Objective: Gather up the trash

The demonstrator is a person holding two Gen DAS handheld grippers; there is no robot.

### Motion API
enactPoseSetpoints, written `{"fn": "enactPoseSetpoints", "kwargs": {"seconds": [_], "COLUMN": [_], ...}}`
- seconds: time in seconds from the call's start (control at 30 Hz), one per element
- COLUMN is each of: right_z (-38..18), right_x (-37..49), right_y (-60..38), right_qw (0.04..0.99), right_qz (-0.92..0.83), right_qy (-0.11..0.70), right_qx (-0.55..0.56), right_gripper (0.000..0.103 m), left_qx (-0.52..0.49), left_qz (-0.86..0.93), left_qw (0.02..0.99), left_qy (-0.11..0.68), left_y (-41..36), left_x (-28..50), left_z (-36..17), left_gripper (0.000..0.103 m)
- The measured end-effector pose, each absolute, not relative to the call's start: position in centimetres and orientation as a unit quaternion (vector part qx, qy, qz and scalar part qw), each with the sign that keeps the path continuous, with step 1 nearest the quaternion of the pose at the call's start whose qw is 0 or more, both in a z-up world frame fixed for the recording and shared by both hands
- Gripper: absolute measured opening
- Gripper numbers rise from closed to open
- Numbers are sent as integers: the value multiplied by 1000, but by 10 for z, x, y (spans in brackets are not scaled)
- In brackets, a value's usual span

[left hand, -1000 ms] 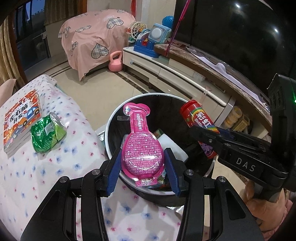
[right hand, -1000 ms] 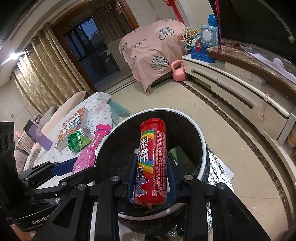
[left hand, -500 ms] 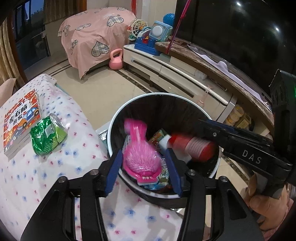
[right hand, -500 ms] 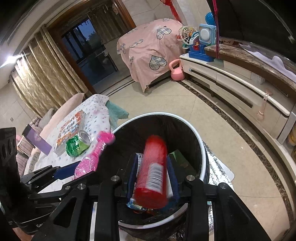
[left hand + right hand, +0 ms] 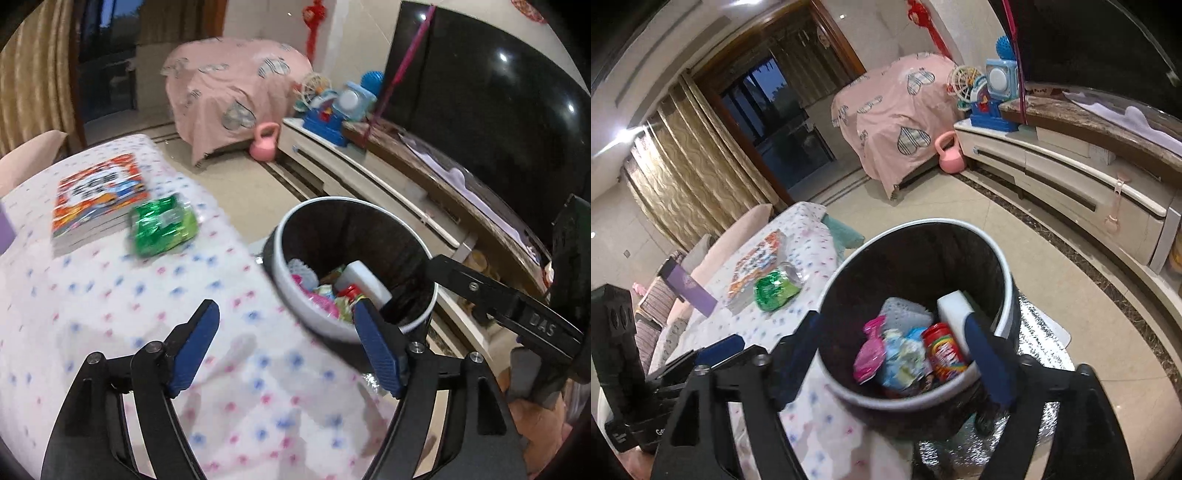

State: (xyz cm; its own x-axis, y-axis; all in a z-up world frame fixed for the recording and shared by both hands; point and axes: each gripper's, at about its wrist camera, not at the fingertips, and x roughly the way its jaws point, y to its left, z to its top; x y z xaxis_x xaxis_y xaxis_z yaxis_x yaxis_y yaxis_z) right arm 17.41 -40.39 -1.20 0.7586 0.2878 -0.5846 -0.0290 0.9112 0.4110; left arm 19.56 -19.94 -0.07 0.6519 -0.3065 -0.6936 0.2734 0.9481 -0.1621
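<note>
A round black bin with a white rim [image 5: 373,206] [image 5: 1004,273] stands on the floor by the table. Inside lie a pink pouch [image 5: 868,356], a red candy tube [image 5: 943,350], a white block [image 5: 955,306] and wrappers. A crushed green can [image 5: 162,225] [image 5: 774,288] lies on the table beside a book. My left gripper [image 5: 286,347] is open and empty over the table edge, left of the bin. My right gripper [image 5: 894,360] is open and empty above the bin's near side.
A colourful book [image 5: 98,194] and a purple card [image 5: 689,290] lie on the dotted tablecloth [image 5: 110,314]. A TV cabinet [image 5: 1071,188] with toys, a pink kettlebell [image 5: 264,142] and covered furniture [image 5: 236,92] stand beyond the floor.
Both grippers opened and dropped the pink pouch and the red tube into the bin. Both then drew back, the left one swinging left over the table.
</note>
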Motion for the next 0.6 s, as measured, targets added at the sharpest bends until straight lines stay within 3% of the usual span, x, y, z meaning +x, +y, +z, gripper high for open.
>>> {"fn": "enactPoseSetpoints", "kwargs": {"seconds": [0.6], "right_z": [4], "right_x": [68], "right_y": [-330], "right_qw": [933], "right_qz": [111], "right_qy": [274], "right_qx": [203], "right_gripper": [100], "left_qx": [-82], "left_qz": [-112], "left_qw": [932], "left_qy": [336], "left_y": [-108], "left_x": [81], "left_z": [14], "left_gripper": [77]}}
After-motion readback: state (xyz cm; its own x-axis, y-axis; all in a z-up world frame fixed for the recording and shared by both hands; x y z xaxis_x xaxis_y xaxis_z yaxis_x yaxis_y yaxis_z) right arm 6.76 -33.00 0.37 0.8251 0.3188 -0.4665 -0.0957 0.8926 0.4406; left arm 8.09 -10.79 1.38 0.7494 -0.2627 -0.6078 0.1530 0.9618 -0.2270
